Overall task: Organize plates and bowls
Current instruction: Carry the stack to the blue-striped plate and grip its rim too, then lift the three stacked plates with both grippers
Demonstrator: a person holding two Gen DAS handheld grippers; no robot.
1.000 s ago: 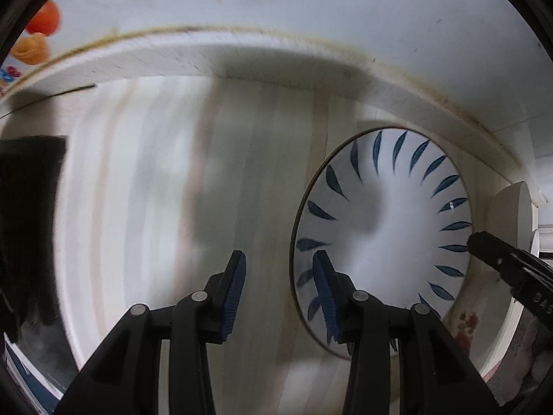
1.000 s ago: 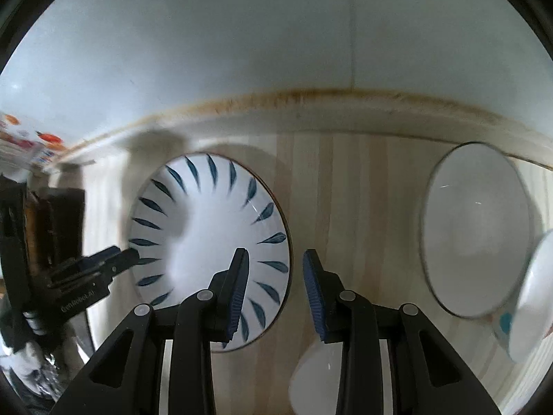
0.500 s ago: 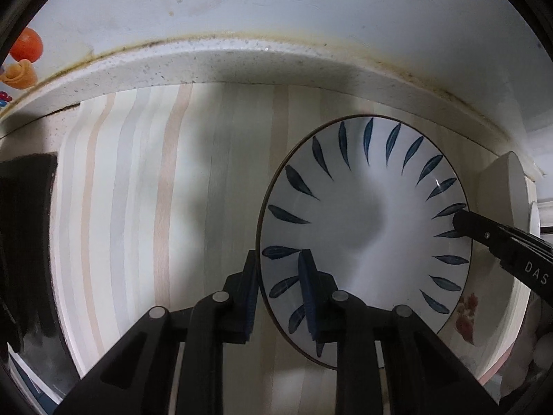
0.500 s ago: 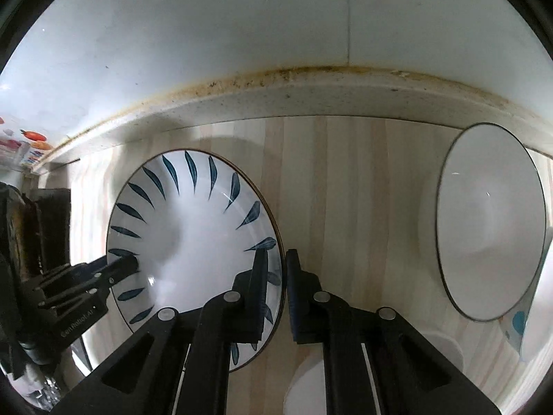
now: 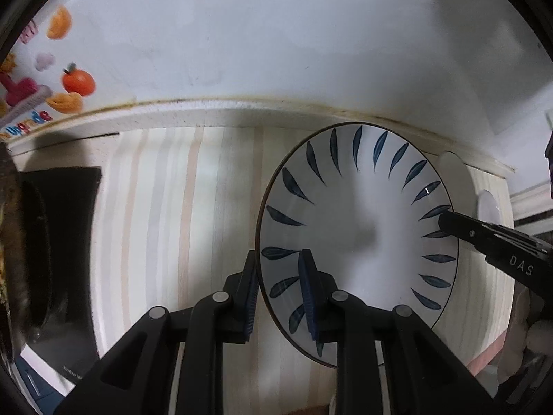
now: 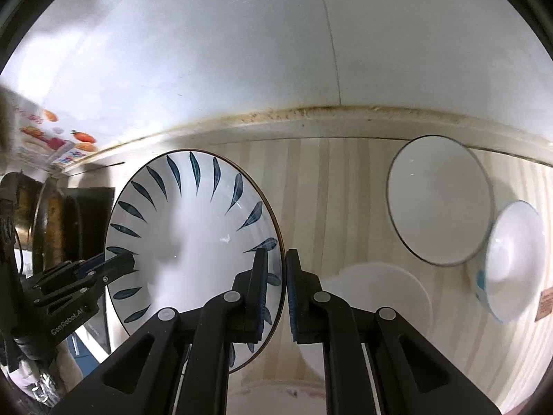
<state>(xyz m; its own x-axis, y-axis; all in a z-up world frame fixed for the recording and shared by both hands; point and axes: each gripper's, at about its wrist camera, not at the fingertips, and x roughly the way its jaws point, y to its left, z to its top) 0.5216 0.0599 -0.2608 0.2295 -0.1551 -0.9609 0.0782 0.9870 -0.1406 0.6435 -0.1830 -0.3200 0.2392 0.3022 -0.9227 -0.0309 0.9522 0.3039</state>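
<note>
Two claws gripped one plate [image 5: 359, 228] from opposite sides, holding it above the table [image 5: 193, 207]. It was a white plate ringed with dark blue leaf marks and edged with a thin dark rim. Seen from the left wrist, the left claw [image 5: 280, 294] pinched the plate's left rim, one blue pad under the edge and the other pad on the inside face. From that view the right claw's black tip reached in from the right and met the far rim. Seen from the right wrist, the right claw [image 6: 276, 287] pinched the plate's right rim between pads pressed nearly together, with the left claw [image 6: 114, 266] clamped on the opposite edge at the left of the picture. The table was pale striped wood, backed by a speckled ledge and a white wall [image 6: 242, 52]. To the right, well apart from the plate, a plain white bowl [image 6: 439, 200] with a dark rim sat on the table. Just beside it, at the far right, a white bowl with blue marks [image 6: 515, 259] stood tilted. Nearer the camera lay a white round dish [image 6: 380, 297], partly hidden behind the right claw. A dark pan [image 5: 41, 242] sat at the left end of the table. Colourful fruit pictures [image 5: 69, 83] marked the wall at the left.
</note>
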